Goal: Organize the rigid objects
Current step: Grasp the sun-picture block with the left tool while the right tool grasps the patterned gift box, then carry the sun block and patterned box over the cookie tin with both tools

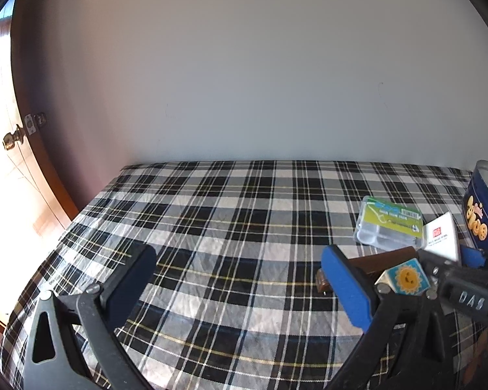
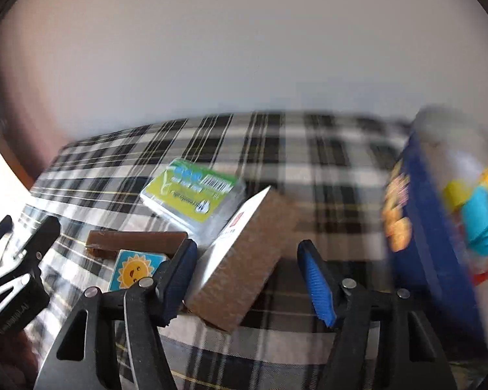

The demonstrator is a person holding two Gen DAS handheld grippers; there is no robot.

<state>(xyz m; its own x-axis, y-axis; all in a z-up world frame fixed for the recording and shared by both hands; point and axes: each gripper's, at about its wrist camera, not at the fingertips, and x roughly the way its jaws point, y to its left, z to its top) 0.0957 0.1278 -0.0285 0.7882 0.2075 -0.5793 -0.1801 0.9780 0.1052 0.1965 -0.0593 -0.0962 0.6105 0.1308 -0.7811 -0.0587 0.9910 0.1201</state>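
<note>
Sorting under way: some pieces already in the blue tin [image 2: 419, 227].
Right gripper [image 2: 247, 279] spread around the brown-edged block [image 2: 244, 260]; left gripper [image 1: 237, 279] spread, empty. Clear case [image 1: 390, 224], brown bar [image 2: 136, 240], sun tile [image 2: 136, 269] remain near the table's right edge.

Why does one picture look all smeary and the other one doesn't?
Right wrist view: motion blur smears the blue tin and plaid cloth. Left wrist view: sharp, though the doorway is glaring white; fisheye bends the edges in both.

Both grippers [image 1: 240, 279] [image 2: 247, 279] agape, side by side
</note>
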